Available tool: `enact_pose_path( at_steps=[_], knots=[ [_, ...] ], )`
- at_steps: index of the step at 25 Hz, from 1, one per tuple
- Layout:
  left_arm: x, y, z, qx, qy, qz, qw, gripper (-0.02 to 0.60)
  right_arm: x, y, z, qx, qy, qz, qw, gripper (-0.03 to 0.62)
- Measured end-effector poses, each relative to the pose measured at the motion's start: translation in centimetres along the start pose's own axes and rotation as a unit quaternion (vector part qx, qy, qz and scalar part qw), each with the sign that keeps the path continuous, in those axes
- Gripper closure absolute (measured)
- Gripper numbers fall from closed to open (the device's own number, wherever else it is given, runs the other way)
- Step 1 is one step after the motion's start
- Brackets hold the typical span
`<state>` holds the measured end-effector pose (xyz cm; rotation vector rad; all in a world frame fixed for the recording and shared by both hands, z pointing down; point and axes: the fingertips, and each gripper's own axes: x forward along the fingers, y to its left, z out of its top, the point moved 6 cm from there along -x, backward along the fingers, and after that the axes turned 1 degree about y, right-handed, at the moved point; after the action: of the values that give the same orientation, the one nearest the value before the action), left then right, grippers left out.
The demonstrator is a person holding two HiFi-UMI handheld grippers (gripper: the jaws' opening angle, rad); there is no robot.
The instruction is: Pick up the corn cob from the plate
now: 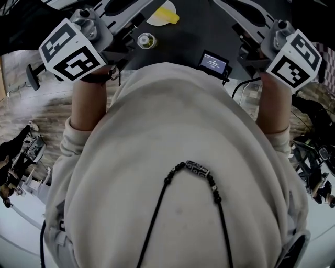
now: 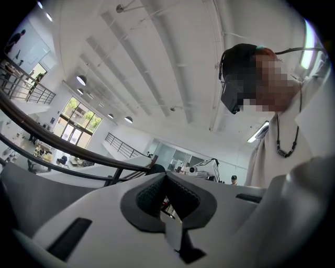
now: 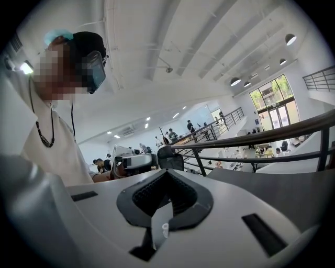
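Holding the grey left tongs (image 2: 165, 178) and grey right tongs (image 3: 166, 175) closed, empty, by the chest. Seeing the yellow corn cob (image 1: 169, 16) on the round white plate (image 1: 153, 20), ahead between the tongs. Probably needing opening wide, reaching forward, closing across its middle.

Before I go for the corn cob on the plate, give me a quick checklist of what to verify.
1. Corn cob found on the plate: ok, at the head view's top edge.
2. Left gripper empty: ok, nothing between its fingers.
3. Right gripper empty: ok, nothing between its fingers.
4. Fingers open for a grasp: not ok, both grippers are shut.
5. Grippers aimed at the plate: not ok, both gripper views show the hall and ceiling.
6. How the cob lies on the plate: cannot tell, only part of it shows.
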<state>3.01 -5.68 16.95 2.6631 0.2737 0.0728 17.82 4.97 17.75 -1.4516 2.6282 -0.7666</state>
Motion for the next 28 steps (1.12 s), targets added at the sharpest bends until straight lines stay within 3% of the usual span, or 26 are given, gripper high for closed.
enact_pose_path(
  at_steps=[28],
  knots=[
    [-4.7, 0.2, -1.8, -0.032, -0.034, 0.056, 0.9973, 0.58, 5.2, -1.5, 0.1, -0.025, 0.06, 0.006, 0.998, 0.577]
  ],
)
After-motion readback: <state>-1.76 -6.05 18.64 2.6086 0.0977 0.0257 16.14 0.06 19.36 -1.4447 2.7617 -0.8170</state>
